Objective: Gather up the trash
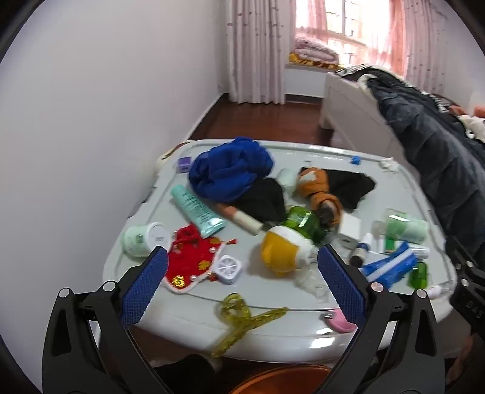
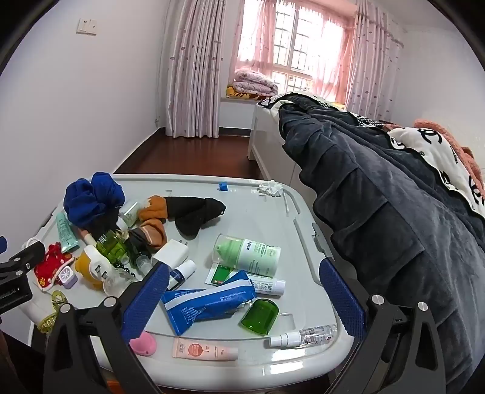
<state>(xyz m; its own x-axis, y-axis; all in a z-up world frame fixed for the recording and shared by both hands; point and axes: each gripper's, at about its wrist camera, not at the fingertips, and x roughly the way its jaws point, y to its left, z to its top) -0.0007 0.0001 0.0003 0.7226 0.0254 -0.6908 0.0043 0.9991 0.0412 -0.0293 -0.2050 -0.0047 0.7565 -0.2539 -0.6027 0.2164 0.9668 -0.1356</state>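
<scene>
White crumpled tissue [image 2: 270,188], likely trash: desk [image 2: 257,218] far edge, untouched. Left tool [image 1: 242,266] and right tool [image 2: 244,282]: both spread, empty. Risk: reaching across could topple the green-capped bottle [image 2: 247,253] between.

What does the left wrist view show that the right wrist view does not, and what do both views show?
Only the left wrist view shows the orange basin under the table edge and the purple box. Only the right wrist view shows the peach tube, the clear spray bottle and the wall switch. Both show the blue cloth, the yellow toy and the crumpled tissue.
</scene>
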